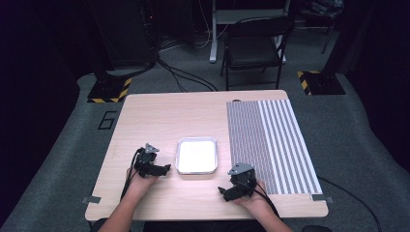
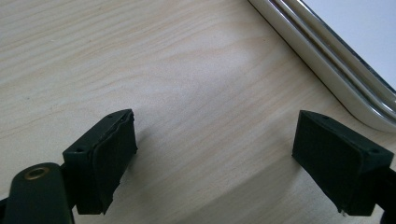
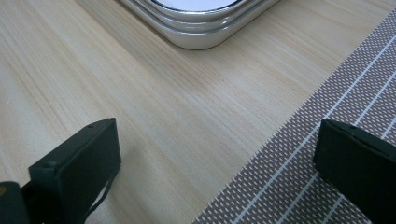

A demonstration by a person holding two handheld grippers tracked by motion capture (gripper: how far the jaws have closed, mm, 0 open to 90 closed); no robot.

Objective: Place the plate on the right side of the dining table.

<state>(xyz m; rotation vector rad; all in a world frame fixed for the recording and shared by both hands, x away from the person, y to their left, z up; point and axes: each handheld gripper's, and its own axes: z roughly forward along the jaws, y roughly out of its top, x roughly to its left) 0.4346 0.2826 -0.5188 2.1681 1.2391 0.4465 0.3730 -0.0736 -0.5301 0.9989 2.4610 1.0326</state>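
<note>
From the high view I looked down on a pale wooden table (image 1: 159, 116) standing on grey carpet, with my forearms coming in from the six o'clock edge. Starting at the left, my left gripper (image 1: 162, 169) rested low on the tabletop at about eight o'clock from the table's centre, its jaws pointing toward three o'clock. In the left gripper view its two black jaws stood wide apart with bare wood grain between them, and they had hold of nothing.

Just beside that gripper, near the middle of the table, lay a shallow metal tray (image 1: 179, 159) with rounded corners and a white inside. Its stepped, shiny rim crossed the one o'clock corner of the left gripper view (image 2: 327, 70), close to the jaw on that side but not touching it.

Moving right, my right gripper (image 1: 223, 192) sat at about five o'clock from the tray, well apart from it, jaws pointing toward nine o'clock. In the right gripper view its jaws were also spread wide and gripped nothing; one hung over bare wood, the other over the edge of a striped mat (image 3: 327, 154). A rounded corner of the tray showed at twelve o'clock in that view.

That grey-and-white striped mat (image 1: 275, 145) covered the right side of the table. Beyond the table, at twelve o'clock, stood a dark folding chair (image 1: 254, 48).
</note>
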